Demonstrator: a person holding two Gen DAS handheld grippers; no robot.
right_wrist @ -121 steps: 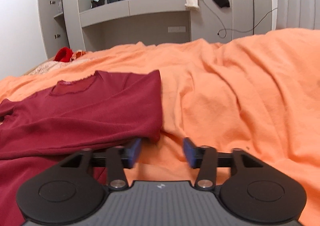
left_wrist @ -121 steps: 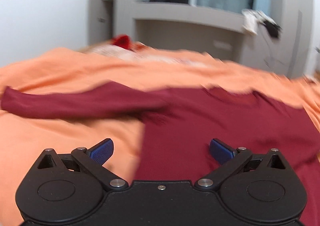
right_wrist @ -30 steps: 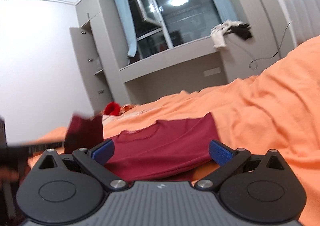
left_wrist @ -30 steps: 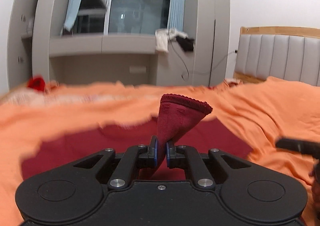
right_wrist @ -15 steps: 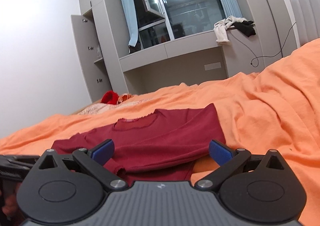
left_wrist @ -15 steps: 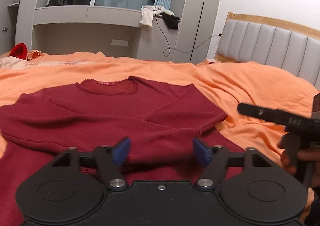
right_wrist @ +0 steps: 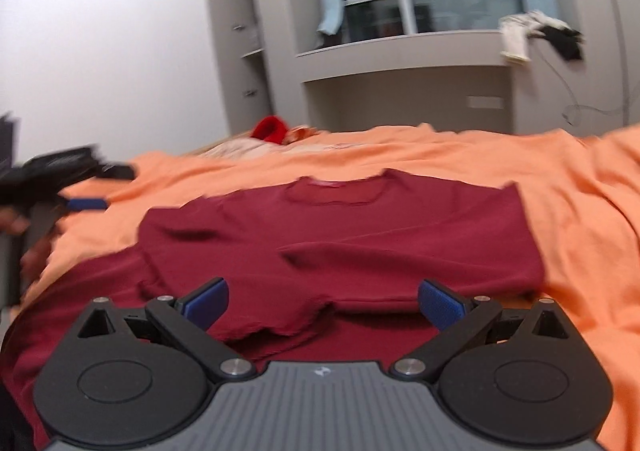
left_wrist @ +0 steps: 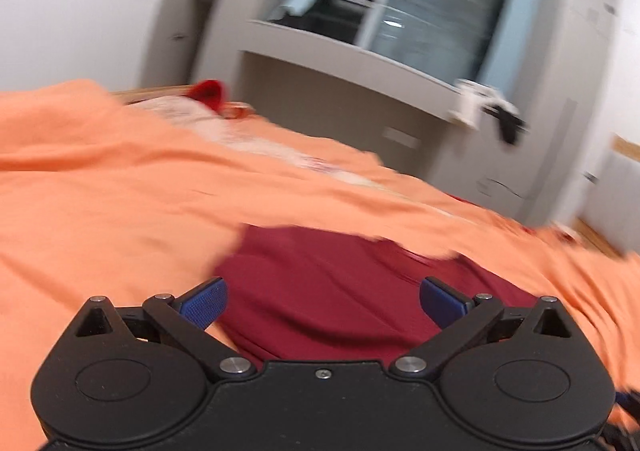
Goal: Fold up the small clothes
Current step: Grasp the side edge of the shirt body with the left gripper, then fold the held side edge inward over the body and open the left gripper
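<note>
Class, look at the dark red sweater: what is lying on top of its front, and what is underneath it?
Both sleeves lie folded across the front of the sweater, one cuff near the camera. Under it is the orange blanket; the part beneath the sweater is covered.

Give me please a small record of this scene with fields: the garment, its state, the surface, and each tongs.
garment: dark red long-sleeved top
state: lies flat, neckline away from the camera, both sleeves folded across the body
surface: orange bedcover
left tongs: open, hold nothing, over the left edge of the top
right tongs: open, hold nothing, near the folded sleeve ends
background: red item at the far side of the bed
</note>
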